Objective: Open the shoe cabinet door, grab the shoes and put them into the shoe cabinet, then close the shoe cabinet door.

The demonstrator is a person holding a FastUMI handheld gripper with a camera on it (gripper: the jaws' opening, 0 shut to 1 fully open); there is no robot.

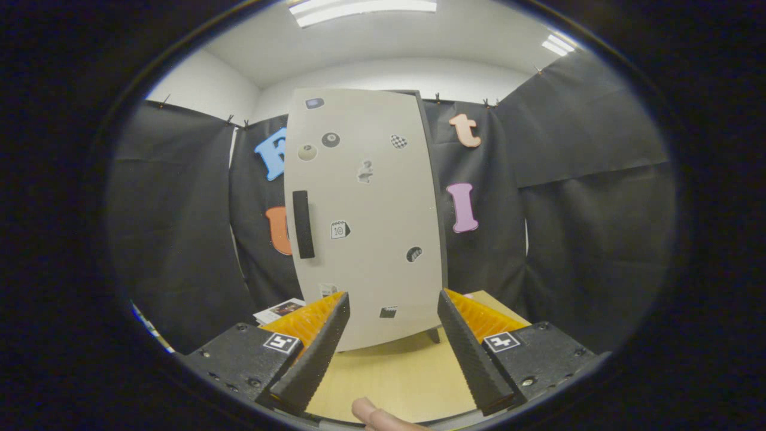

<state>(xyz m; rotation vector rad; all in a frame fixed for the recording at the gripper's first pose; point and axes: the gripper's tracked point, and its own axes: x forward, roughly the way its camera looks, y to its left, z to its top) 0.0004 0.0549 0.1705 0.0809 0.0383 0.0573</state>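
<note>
Pale grey shoe cabinet door point(365, 221), closed, stands at 12 o'clock beyond the gripper point(394, 314) on a light wooden table point(392, 377). Its black vertical bar handle point(303, 224) sits at 10 o'clock. Gripper fingers are spread, holding nothing.

Even overhead light, strong fisheye bending

Ceiling light panels point(365, 9) are glowing white and washing out slightly, lighting the pale shoe cabinet door point(365, 215) evenly without glare. The black cloth walls point(586, 197) are soaking up light and fading darker toward the rim. The cabinet's straight edges are bowing outward. A soft shadow is lying on the tabletop point(389, 377) under the cabinet; focus is holding sharp at the centre.
</note>
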